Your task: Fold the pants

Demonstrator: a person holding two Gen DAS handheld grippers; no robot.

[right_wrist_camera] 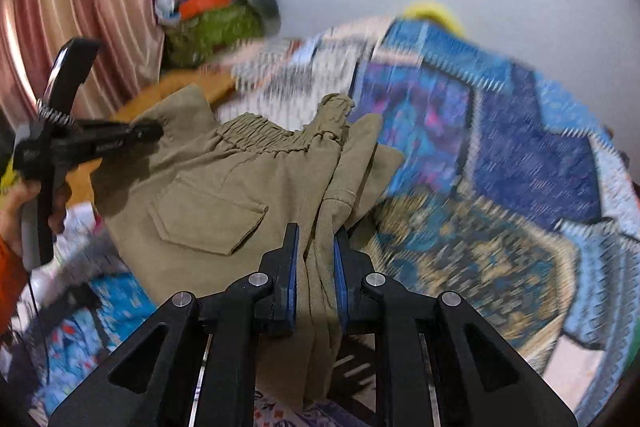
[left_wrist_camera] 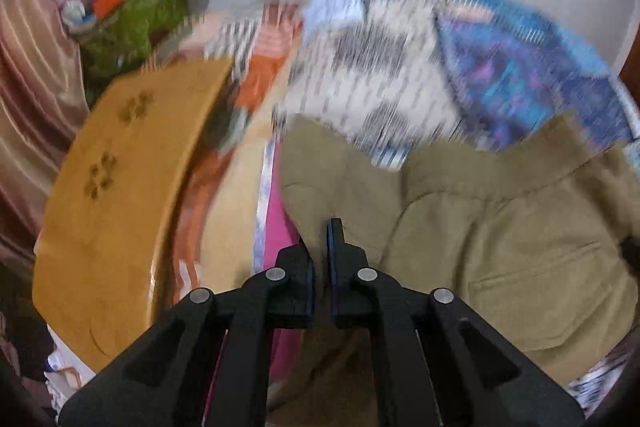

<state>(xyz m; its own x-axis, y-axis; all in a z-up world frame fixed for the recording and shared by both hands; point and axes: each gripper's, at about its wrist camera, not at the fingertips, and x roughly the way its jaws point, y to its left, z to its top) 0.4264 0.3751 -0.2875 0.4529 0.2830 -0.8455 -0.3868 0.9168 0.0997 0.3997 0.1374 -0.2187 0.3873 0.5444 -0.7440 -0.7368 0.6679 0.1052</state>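
1. The pants [right_wrist_camera: 224,195] are lying on a bed, on a blue patterned quilt [right_wrist_camera: 520,147]. They are tan, soft and wrinkly, with a bunched stretchy waist and a flat square pocket.
2. The right tongs [right_wrist_camera: 316,247] are squeezing a thick folded bunch of the pants between their blue pads.
3. The left tongs [left_wrist_camera: 322,239] are nearly clenched, with only a thin gap. Their tips are sitting at the pants' edge, but I cannot tell if they are pinching cloth.
4. An orange pillow [left_wrist_camera: 120,187] with paw prints is lying just beside the pants. A striped pink curtain [right_wrist_camera: 80,7] is hanging behind. A green heap of clutter [right_wrist_camera: 216,27] is sitting by the wall.
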